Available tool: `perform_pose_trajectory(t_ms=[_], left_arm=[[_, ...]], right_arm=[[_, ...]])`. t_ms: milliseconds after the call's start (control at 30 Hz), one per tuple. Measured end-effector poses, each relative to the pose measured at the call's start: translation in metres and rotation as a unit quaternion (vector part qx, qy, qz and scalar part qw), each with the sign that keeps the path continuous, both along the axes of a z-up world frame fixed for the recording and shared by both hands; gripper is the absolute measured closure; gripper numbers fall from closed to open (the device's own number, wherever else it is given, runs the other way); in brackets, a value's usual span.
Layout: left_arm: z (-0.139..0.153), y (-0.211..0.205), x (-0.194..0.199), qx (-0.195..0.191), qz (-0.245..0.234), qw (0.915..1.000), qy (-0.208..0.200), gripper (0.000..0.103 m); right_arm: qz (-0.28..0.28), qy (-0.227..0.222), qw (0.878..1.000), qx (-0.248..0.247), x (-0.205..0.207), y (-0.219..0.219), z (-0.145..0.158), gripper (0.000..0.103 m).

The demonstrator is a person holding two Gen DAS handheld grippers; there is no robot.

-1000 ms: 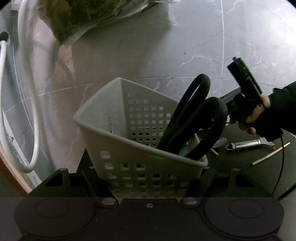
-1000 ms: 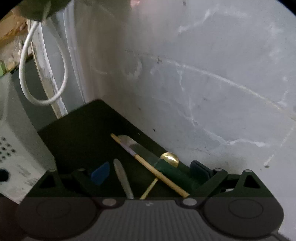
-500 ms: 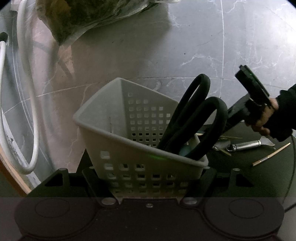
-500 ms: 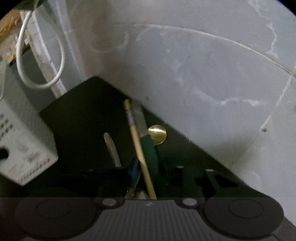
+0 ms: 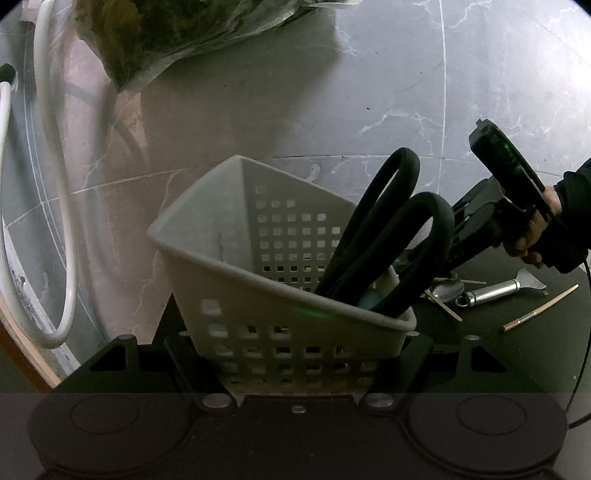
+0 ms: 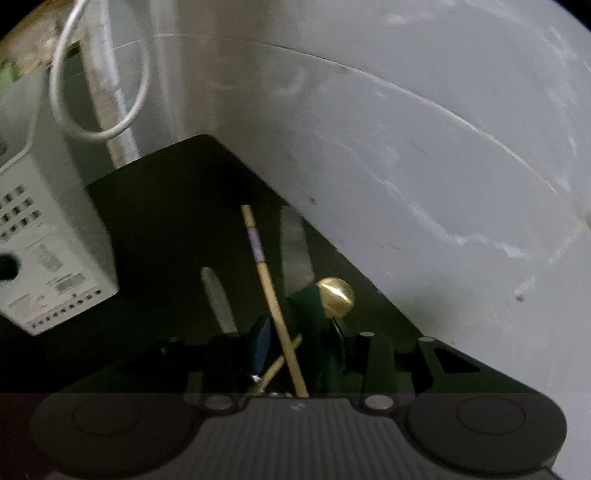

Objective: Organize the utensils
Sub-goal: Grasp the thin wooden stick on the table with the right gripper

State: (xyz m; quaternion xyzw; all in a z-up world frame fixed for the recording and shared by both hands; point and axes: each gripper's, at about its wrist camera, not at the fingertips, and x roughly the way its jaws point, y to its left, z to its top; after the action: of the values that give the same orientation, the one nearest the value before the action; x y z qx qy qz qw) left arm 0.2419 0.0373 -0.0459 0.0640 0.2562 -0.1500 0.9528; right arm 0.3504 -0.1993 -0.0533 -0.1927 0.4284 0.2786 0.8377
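Observation:
My left gripper [image 5: 295, 343] is shut on the lower front wall of a white perforated basket [image 5: 229, 280]. Black-handled scissors [image 5: 384, 236] stand in the basket. In the right wrist view my right gripper [image 6: 299, 343] points down at the black mat [image 6: 166, 221]. Its jaws are opening slightly, and the pads still pinch a bamboo chopstick [image 6: 264, 273] and a green-handled knife [image 6: 310, 314] between them. A gold spoon [image 6: 334, 295] lies by the right finger. In the left wrist view the scissors hide the right gripper's tips.
On the mat lie a silver spoon [image 5: 448, 290], a metal peeler [image 5: 498, 291] and a second chopstick [image 5: 539, 308]. A flat silver utensil [image 6: 218, 299] lies left of the right gripper. A white hose [image 5: 62, 221] loops at the left. A bag of greens [image 5: 177, 33] sits behind.
The right gripper's fingers have closed from wide apart onto the chopstick and green handle, and the chopstick has swung to point along the fingers. The left gripper and basket have stayed put.

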Motion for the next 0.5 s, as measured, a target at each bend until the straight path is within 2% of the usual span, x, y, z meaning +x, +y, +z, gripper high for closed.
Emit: perform_pose_trajectory(t_ms=[67, 133, 333, 400, 433, 467, 500], left_arm=[[0.000, 0.000, 0.000, 0.001, 0.000, 1.0000, 0.000, 0.025], [0.001, 0.000, 0.000, 0.002, -0.001, 1.0000, 0.000, 0.025], [0.000, 0.000, 0.000, 0.000, 0.001, 1.0000, 0.001, 0.025], [0.001, 0.000, 0.001, 0.001, 0.001, 1.0000, 0.002, 0.025], [0.001, 0.000, 0.001, 0.002, 0.001, 1.0000, 0.002, 0.025], [0.001, 0.000, 0.001, 0.002, 0.000, 1.0000, 0.002, 0.025], [0.001, 0.000, 0.001, 0.002, 0.000, 1.0000, 0.002, 0.025]], right_arm=[[0.010, 0.005, 1.000, 0.008, 0.001, 0.004, 0.001, 0.065], [0.017, 0.016, 1.000, 0.008, 0.007, 0.008, 0.000, 0.075], [0.034, 0.026, 0.999, -0.012, 0.015, 0.022, -0.006, 0.075], [0.024, 0.042, 0.999, 0.005, 0.023, 0.023, -0.007, 0.075], [0.011, 0.052, 0.998, 0.017, 0.027, 0.021, -0.007, 0.080], [0.001, 0.051, 0.999, 0.020, 0.030, 0.019, -0.007, 0.093], [-0.005, 0.049, 0.999, 0.019, 0.030, 0.019, -0.008, 0.093]])
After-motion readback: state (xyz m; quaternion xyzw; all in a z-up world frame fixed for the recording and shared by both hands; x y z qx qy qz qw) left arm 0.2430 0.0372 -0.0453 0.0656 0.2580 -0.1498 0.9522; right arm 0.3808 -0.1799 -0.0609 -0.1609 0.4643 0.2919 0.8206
